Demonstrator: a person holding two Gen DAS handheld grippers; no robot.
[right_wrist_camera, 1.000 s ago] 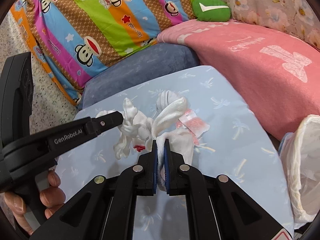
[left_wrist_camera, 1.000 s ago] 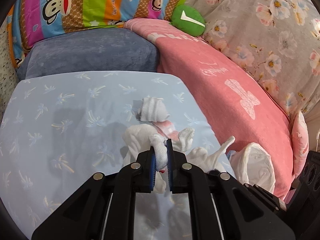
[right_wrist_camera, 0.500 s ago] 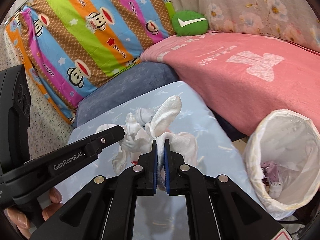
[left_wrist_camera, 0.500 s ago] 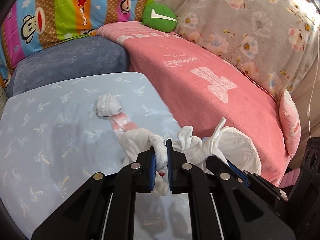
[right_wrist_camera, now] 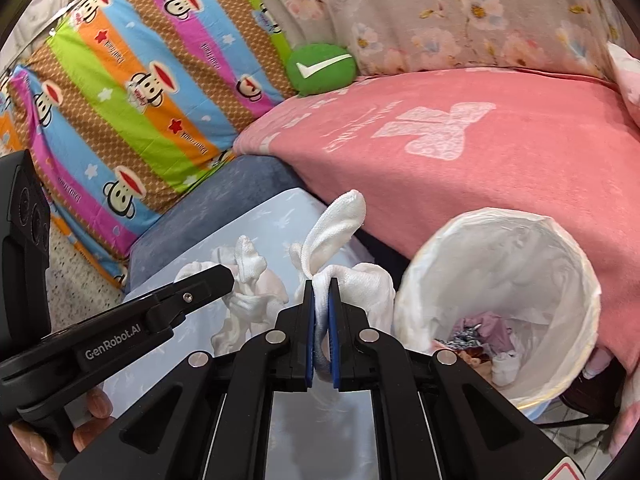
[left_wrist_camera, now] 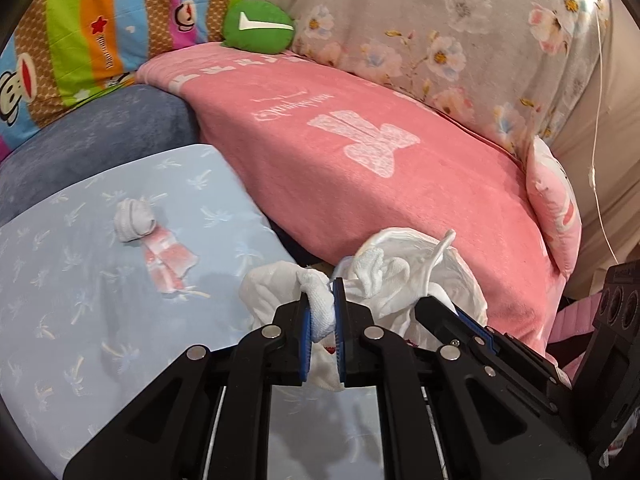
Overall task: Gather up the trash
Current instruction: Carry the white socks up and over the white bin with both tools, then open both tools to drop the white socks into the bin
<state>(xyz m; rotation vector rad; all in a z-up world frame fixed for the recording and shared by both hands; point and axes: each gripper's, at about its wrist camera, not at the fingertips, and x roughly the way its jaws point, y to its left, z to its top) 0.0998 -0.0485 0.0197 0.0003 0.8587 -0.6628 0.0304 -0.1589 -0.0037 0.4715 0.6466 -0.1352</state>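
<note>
My left gripper (left_wrist_camera: 320, 300) is shut on a crumpled white sock (left_wrist_camera: 272, 286), held above the right edge of the light blue cushion (left_wrist_camera: 80, 300). My right gripper (right_wrist_camera: 321, 288) is shut on another white sock (right_wrist_camera: 340, 220) whose toe end sticks up. The two grippers hang side by side, just left of a trash bin with a white liner (right_wrist_camera: 560, 264); scraps lie at its bottom. In the right wrist view the left gripper (right_wrist_camera: 208, 280) shows with its sock (right_wrist_camera: 252, 296). A balled white sock (left_wrist_camera: 134, 220) and a pink wrapper (left_wrist_camera: 168, 260) lie on the blue cushion.
A pink blanket (left_wrist_camera: 360, 160) covers the sofa seat behind the bin. A grey-blue cushion (left_wrist_camera: 100, 136), a striped monkey-print pillow (right_wrist_camera: 140, 100), a green round cushion (left_wrist_camera: 258, 26) and floral fabric (left_wrist_camera: 440, 40) lie at the back. A hand (right_wrist_camera: 92, 412) holds the left gripper.
Both grippers have moved to the right with their socks, from over the middle of the blue cushion to its right edge. The bin has come fully into view beside them.
</note>
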